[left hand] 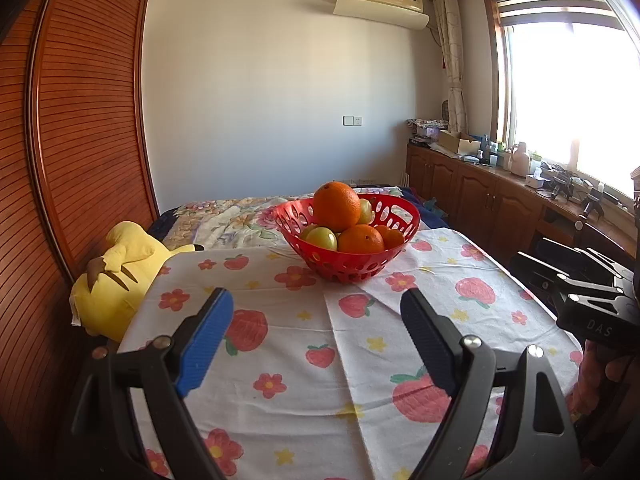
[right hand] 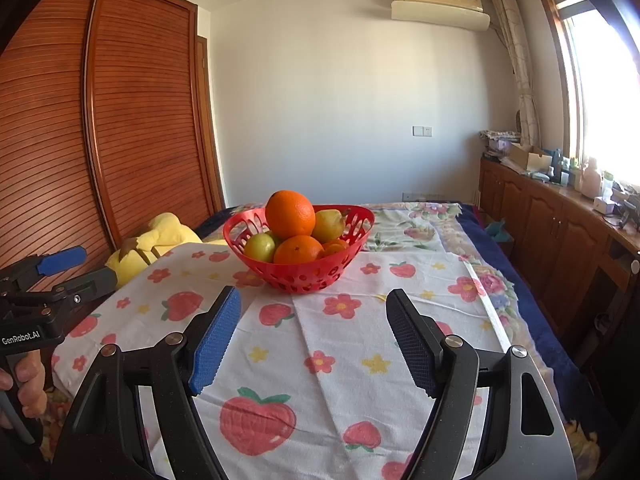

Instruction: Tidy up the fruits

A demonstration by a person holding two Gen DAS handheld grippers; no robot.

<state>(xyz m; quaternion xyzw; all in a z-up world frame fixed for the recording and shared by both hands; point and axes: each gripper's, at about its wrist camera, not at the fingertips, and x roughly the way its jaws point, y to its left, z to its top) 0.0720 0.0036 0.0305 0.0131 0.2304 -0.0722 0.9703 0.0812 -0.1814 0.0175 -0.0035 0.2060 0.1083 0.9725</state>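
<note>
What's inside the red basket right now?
The red basket holds a large orange on top, smaller oranges below, and yellow-green fruits at the sides. Anything lying beneath the pile is covered, so the full count is unclear.

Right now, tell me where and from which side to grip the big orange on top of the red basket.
Grip the large round orange across its widest middle, coming from above: it sits highest on the pile in the red perforated plastic basket, clear of the rim. Either open hand-held gripper could probably straddle it.
</note>
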